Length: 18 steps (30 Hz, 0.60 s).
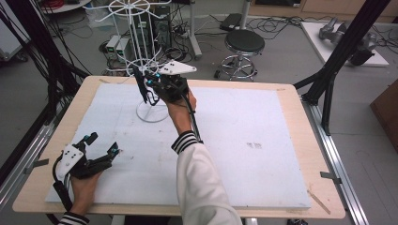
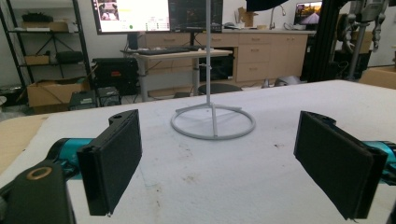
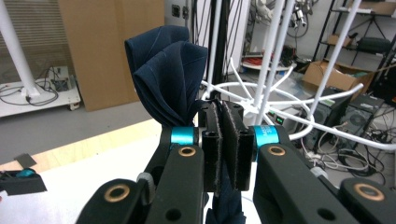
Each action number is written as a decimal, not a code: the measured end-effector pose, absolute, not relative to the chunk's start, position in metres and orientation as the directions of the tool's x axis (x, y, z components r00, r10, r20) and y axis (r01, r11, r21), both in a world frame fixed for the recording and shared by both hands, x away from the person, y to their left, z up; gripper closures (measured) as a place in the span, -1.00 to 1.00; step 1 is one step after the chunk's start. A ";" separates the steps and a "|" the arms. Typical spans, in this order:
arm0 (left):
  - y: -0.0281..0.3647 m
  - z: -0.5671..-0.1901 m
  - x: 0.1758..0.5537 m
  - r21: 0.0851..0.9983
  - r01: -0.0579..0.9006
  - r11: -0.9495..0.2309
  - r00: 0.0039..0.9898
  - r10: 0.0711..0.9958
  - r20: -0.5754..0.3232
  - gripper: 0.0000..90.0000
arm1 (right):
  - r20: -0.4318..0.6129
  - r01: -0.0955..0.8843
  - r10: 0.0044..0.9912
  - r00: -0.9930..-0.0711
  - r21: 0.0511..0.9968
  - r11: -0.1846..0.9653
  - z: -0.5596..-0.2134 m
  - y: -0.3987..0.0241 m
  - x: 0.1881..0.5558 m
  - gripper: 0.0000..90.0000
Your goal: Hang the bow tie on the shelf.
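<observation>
Right claw (image 3: 223, 149) clamped on navy cloth (image 3: 168, 79) beside white rack (image 1: 141, 61), left claw (image 1: 101, 145) spread apart

A white sheet (image 1: 244, 136) lies on the table (image 1: 300, 108), and a wire rack (image 1: 141, 56) stands on the sheet toward its far left. The right gripper (image 1: 143, 89) is raised just beside the rack's pole, above its ring base, jaws closed on a cloth (image 3: 168, 74). The left gripper (image 1: 101, 143) rests on the sheet at the near left corner, well apart from the rack. A stool (image 1: 244, 47) stands on the floor behind the table.
</observation>
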<state>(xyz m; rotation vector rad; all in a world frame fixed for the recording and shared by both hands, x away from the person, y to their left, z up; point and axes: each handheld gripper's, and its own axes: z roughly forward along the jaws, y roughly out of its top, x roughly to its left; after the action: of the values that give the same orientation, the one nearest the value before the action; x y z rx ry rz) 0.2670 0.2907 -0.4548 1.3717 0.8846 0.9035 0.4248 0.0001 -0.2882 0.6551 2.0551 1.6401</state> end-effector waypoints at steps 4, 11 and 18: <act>0.291 -0.455 0.267 1.000 -0.014 0.001 0.408 0.913 0.005 -0.66 | -0.034 0.105 0.614 -0.789 0.976 0.190 -0.290 -0.002 0.427 0.91; 0.291 -0.455 0.267 1.000 -0.015 0.002 0.407 0.913 0.004 -0.65 | -0.033 0.126 0.619 -0.784 0.969 0.212 -0.294 -0.001 0.432 0.91; 0.291 -0.455 0.266 1.000 -0.014 -0.001 0.408 0.913 0.007 -0.65 | -0.043 0.134 0.624 -0.780 0.963 0.234 -0.296 0.001 0.432 0.89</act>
<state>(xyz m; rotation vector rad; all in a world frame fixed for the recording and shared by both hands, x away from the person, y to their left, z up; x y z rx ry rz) 0.2663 0.2911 -0.4548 1.3724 0.8831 0.9031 0.4319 0.0007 -0.2959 0.6961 2.0918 1.5670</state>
